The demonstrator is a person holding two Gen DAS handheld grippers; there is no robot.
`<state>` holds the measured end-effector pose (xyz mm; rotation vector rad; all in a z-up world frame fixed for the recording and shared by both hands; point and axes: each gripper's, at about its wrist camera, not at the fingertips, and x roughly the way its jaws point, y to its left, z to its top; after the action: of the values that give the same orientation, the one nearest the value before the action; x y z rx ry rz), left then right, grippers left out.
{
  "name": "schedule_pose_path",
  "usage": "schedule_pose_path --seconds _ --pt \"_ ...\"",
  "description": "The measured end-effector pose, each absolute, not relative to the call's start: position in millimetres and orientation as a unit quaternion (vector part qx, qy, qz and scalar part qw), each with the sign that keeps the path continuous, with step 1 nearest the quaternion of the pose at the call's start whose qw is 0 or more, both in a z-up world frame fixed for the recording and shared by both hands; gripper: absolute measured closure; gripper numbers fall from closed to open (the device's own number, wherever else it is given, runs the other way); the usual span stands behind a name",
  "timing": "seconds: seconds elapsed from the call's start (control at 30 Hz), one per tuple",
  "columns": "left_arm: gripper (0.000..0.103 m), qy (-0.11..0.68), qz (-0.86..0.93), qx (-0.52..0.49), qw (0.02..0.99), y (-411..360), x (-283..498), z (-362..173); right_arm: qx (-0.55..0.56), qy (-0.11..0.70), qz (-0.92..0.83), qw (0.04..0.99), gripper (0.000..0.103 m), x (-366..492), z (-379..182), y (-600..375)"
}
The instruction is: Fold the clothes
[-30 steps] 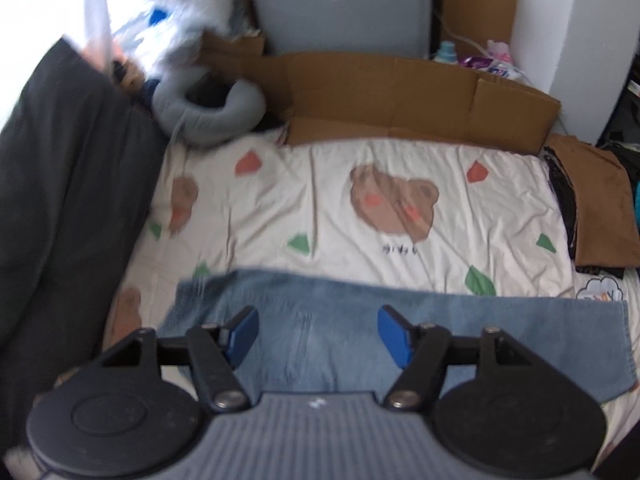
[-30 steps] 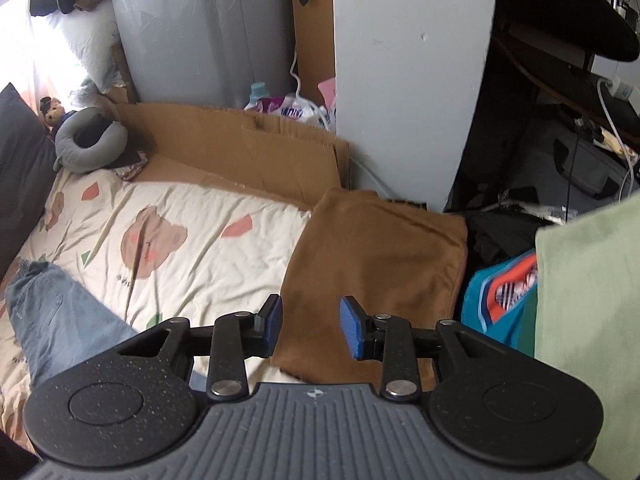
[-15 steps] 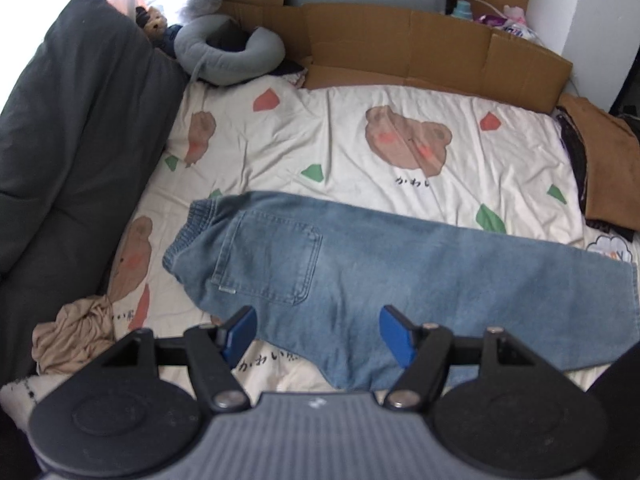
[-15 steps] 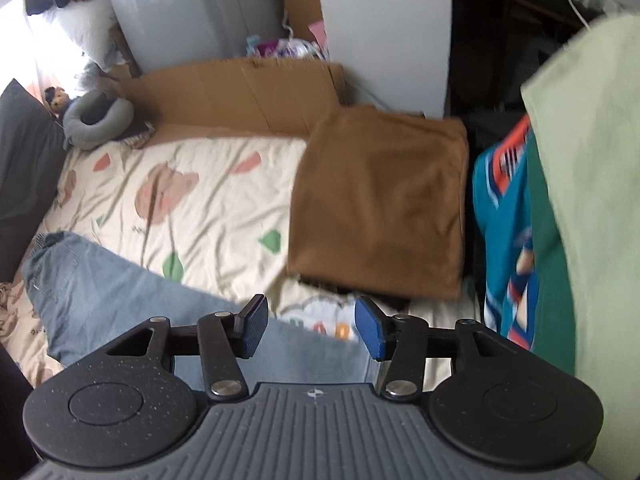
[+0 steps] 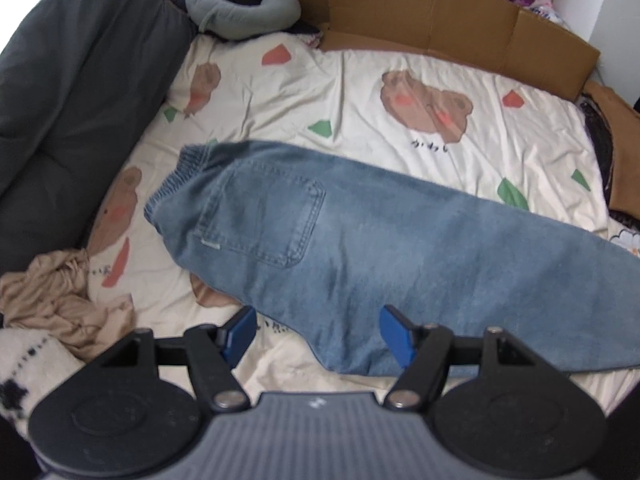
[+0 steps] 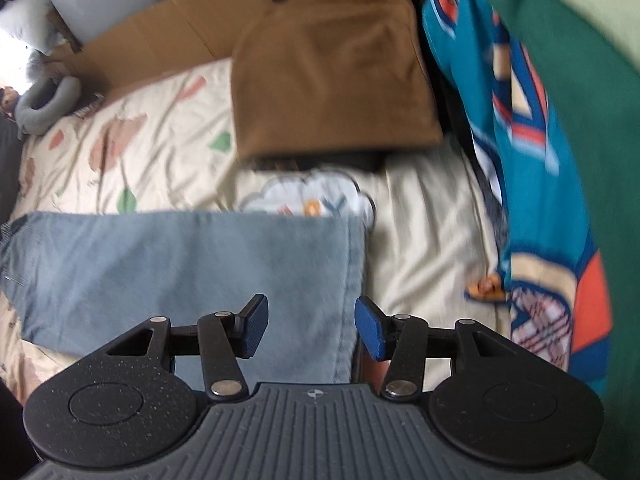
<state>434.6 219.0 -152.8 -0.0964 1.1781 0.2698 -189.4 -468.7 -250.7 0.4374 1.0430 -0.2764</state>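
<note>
Left gripper (image 5: 316, 330) hangs over the bed with its jaws spread wide, nothing between them; the blue jeans (image 5: 360, 248) lie flat just ahead, waistband off to its left, crotch edge right under the tips. Right gripper (image 6: 310, 326), jaws partly apart after just opening and gripping nothing, hovers above the leg hem, with folded brown cloth (image 6: 332, 76) farther ahead.

Jeans (image 5: 360, 248) lie across the bedsheet (image 5: 360, 80), cardboard (image 5: 440, 12) behind, folded garment (image 6: 332, 76) right
</note>
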Motion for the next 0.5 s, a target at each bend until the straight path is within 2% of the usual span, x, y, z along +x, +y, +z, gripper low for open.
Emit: schedule_pose_path --seconds 0.13,0.3,0.5 --pt "0.032 0.562 0.132 -0.052 0.815 216 432 -178 0.183 0.507 -0.129 0.833 0.052 -198 -284 -456" --pt "0.032 0.581 0.121 -0.034 0.804 207 432 -200 0.131 0.524 -0.108 0.835 0.064 -196 -317 -432" --pt "0.032 0.6 0.116 -0.036 0.79 202 430 -221 0.117 0.551 -0.099 0.82 0.069 -188 -357 -412"
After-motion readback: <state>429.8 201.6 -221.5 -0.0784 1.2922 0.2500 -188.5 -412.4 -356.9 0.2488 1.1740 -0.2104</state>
